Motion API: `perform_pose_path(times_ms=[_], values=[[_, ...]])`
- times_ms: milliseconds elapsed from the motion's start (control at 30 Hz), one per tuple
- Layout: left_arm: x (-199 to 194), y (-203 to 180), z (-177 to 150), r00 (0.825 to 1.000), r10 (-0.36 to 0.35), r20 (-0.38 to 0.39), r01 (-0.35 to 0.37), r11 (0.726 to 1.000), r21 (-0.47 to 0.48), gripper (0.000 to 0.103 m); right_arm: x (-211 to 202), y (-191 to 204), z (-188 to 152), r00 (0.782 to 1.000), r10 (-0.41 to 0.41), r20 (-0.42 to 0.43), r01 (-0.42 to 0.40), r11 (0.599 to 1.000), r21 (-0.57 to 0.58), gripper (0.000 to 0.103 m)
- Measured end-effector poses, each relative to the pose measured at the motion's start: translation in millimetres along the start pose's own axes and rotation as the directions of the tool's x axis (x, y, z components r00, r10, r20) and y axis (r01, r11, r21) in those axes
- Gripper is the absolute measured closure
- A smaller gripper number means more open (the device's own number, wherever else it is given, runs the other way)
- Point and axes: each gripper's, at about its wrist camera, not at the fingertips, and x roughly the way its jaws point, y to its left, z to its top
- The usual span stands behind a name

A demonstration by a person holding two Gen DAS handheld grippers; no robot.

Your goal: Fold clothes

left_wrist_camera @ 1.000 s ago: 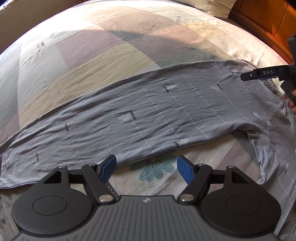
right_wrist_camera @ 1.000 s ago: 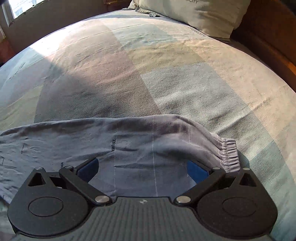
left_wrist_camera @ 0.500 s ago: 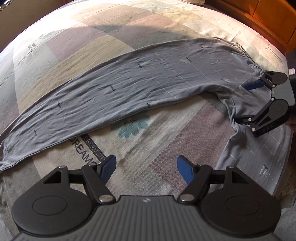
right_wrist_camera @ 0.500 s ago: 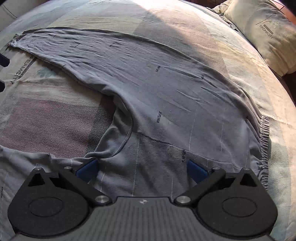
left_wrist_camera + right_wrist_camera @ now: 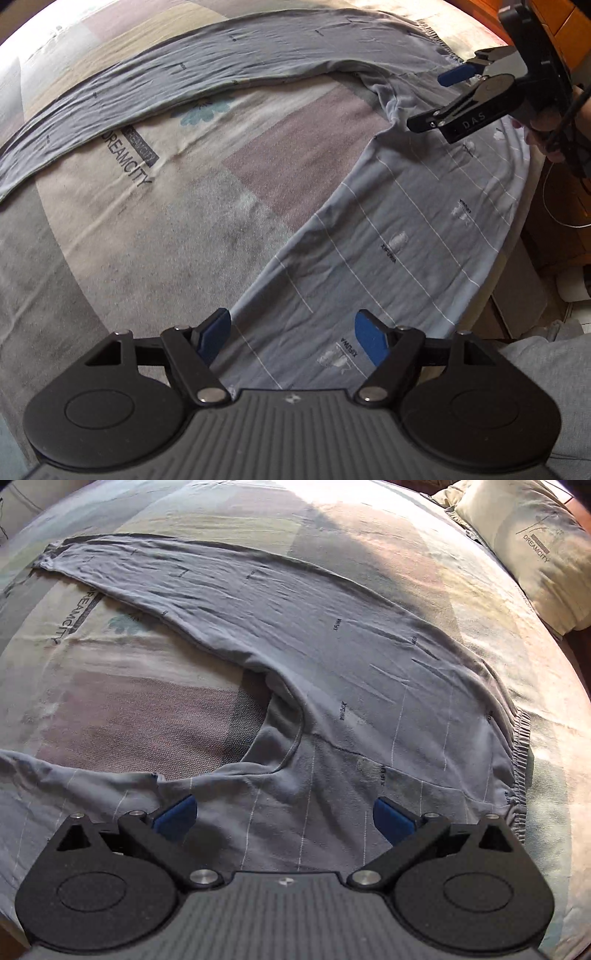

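Trousers (image 5: 332, 657), thin and limp, lie splayed on the bed (image 5: 147, 709); both grippers (image 5: 291, 332) (image 5: 284, 812) hover wide open, empty. Waistband (image 5: 521, 746) and cuffs offer the firmest holds.

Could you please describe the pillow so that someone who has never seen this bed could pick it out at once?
Start from the bed's patchwork sheet, where grey trousers lie spread with legs apart. Past the trousers' elastic waistband, in the right wrist view's upper right corner, lies the pillow. It is the only raised, cream-coloured cushion there, printed with DREAMCITY.
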Motion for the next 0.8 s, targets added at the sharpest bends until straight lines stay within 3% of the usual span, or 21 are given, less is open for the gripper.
perform_pose_path(times_ms=[133,233,433,567,733,800], values=[[11.3,2.5,-17.5,0.999,-0.025,0.021,0.026,0.996,-0.080,0.028,24.0,-0.4,11.3,0.999,-0.039,0.007,0.038,0.999,0.019,0.000],[17.4,4.5,-21.8,0.999,-0.014,0.029,0.017,0.995,-0.099,0.028,16.6,-3.5,19.2,0.999,-0.048,0.011,0.047,0.998,0.046,0.000],[18.0,9.6,-32.1,0.999,0.001,0.053,0.006,0.992,-0.126,0.028,-17.8,15.1,11.6,0.998,0.052,0.039,-0.051,0.998,-0.041,0.000],[20.2,14.4,-47.0,0.999,0.008,0.049,-0.002,0.990,-0.138,0.028,-19.5,36.8,1.7,0.991,0.132,0.008,-0.131,0.989,-0.064,0.000],[11.1,34.0,-80.1,0.997,-0.038,0.072,0.057,0.959,-0.277,0.022,-4.5,58.9,-9.2,0.986,0.162,-0.047,-0.165,0.985,-0.051,0.000],[7.7,40.3,-90.1,0.998,-0.039,0.047,0.052,0.950,-0.307,0.022,4.6,62.8,-14.5,0.984,0.152,-0.088,-0.157,0.986,-0.048,0.000]])
